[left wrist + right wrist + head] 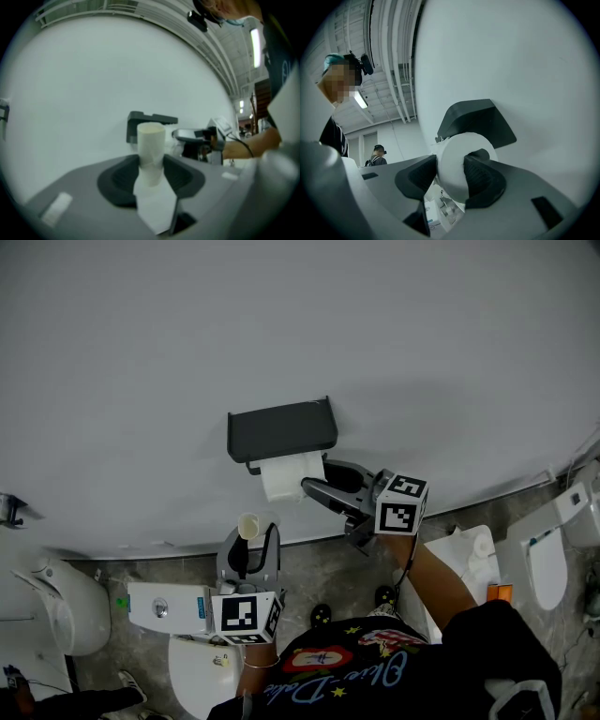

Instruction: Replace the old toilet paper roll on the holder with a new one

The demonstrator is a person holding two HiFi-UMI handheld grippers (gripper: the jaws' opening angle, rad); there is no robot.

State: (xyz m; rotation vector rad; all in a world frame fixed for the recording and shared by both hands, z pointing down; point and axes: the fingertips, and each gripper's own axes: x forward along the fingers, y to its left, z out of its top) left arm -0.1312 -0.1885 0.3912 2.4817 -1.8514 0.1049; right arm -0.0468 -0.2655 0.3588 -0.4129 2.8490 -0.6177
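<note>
A dark grey holder (281, 430) hangs on the white wall, and a full white toilet paper roll (286, 476) sits just under it. My right gripper (317, 476) reaches in from the right and is shut on this roll. In the right gripper view one jaw sits in the core of the roll (452, 164) and the other lies against its outside, below the holder (476, 122). My left gripper (251, 542) hangs lower and to the left, shut on the old cardboard tube (248, 525). The tube (151, 140) stands upright between the jaws with a scrap of tissue trailing from it.
A white toilet (56, 606) stands at the left. A cistern (164, 607) and bowl (202, 671) lie below my left gripper, and more white fixtures (548, 559) stand at the right. A person (377, 157) stands far off in the right gripper view.
</note>
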